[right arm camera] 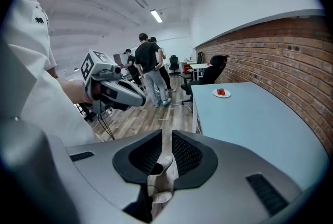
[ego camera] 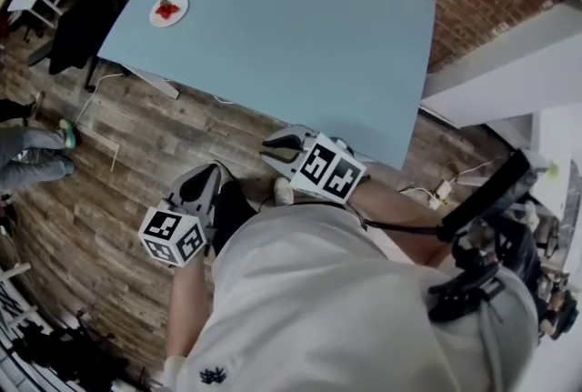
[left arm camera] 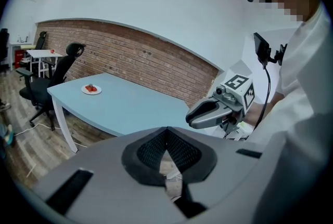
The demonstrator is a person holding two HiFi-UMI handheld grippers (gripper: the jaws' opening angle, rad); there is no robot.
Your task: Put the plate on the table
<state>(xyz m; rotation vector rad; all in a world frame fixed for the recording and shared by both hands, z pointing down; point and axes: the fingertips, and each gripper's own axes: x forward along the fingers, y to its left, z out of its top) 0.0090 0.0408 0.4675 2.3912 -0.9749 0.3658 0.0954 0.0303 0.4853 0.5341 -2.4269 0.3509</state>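
A small white plate (ego camera: 169, 10) with red food on it rests near the far left corner of the light blue table (ego camera: 300, 35). It also shows in the left gripper view as the plate (left arm camera: 91, 89) and in the right gripper view as the plate (right arm camera: 221, 93). Both grippers hang close to the person's body, over the wooden floor and short of the table's near edge. My left gripper (ego camera: 211, 172) (left arm camera: 166, 134) is shut and empty. My right gripper (ego camera: 268, 149) (right arm camera: 166, 137) has a narrow gap between its jaws with nothing in it. Neither gripper is near the plate.
A black office chair (left arm camera: 62, 69) stands by the table's far end, with a small white table (left arm camera: 41, 54) behind it. Several people (right arm camera: 148, 67) stand on the wooden floor beyond. A brick wall (right arm camera: 281, 56) runs along the table's far side. Someone's legs (ego camera: 32, 154) show at left.
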